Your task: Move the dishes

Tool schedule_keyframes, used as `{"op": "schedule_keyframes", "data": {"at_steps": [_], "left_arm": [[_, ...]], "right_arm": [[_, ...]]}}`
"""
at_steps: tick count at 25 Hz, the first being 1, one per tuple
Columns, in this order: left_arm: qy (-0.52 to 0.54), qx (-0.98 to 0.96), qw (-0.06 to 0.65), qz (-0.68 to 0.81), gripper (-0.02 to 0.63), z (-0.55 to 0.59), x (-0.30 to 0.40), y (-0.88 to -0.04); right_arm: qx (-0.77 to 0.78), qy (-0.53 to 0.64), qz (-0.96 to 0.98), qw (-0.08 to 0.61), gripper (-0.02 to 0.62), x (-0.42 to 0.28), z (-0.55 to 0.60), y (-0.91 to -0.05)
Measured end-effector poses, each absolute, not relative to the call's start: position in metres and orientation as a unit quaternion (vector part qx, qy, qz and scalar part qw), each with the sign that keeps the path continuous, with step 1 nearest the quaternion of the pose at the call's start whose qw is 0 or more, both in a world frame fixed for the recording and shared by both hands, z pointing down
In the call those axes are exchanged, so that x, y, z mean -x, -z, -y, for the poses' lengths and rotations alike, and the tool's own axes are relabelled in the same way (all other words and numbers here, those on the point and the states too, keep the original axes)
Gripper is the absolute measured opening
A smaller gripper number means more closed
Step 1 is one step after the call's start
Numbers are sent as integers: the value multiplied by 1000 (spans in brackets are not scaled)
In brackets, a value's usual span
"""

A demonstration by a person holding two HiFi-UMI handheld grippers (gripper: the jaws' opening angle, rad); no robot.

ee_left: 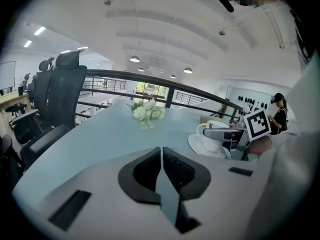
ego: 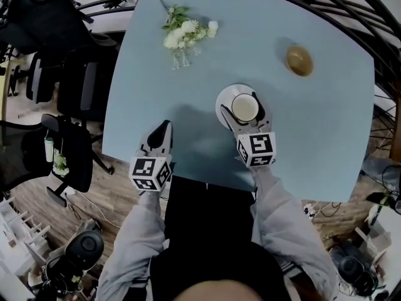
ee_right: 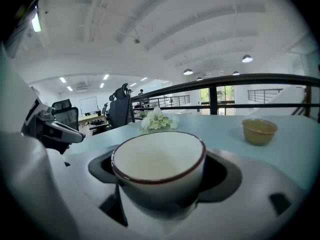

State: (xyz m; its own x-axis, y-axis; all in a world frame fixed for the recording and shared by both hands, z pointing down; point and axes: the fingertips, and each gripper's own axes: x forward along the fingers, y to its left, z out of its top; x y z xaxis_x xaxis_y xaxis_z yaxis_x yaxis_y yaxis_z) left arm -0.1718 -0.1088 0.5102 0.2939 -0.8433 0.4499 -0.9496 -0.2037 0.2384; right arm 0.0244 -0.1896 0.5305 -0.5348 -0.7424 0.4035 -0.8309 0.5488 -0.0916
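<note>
While the left claw [ego: 164, 128] hangs pressed together and empty over the near edge of the desk [ego: 313, 143], the right claw [ego: 242, 106], jaws wide, pinches the red-rimmed white cup [ee_right: 159, 160] by its sides. The cup sits on its saucer [ego: 222, 99]. Farther off stand a yellow bowl [ego: 299, 60] and white flowers [ego: 185, 35].

Front: cup [ego: 245, 108] on saucer [ego: 222, 105]; bowl [ego: 299, 60] behind right, flowers [ego: 185, 34] behind left.
</note>
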Motion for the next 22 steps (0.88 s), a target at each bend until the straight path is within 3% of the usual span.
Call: {"op": "schedule_keyframes", "data": {"at_steps": [19, 22], "left_arm": [[-117, -777, 243, 569, 28, 99, 145, -512], [-116, -782, 238, 564, 28, 99, 138, -507]], "right_arm": [[-461, -133, 861, 168, 436, -23, 185, -541], [-452, -142, 866, 161, 463, -23, 182, -537]]}}
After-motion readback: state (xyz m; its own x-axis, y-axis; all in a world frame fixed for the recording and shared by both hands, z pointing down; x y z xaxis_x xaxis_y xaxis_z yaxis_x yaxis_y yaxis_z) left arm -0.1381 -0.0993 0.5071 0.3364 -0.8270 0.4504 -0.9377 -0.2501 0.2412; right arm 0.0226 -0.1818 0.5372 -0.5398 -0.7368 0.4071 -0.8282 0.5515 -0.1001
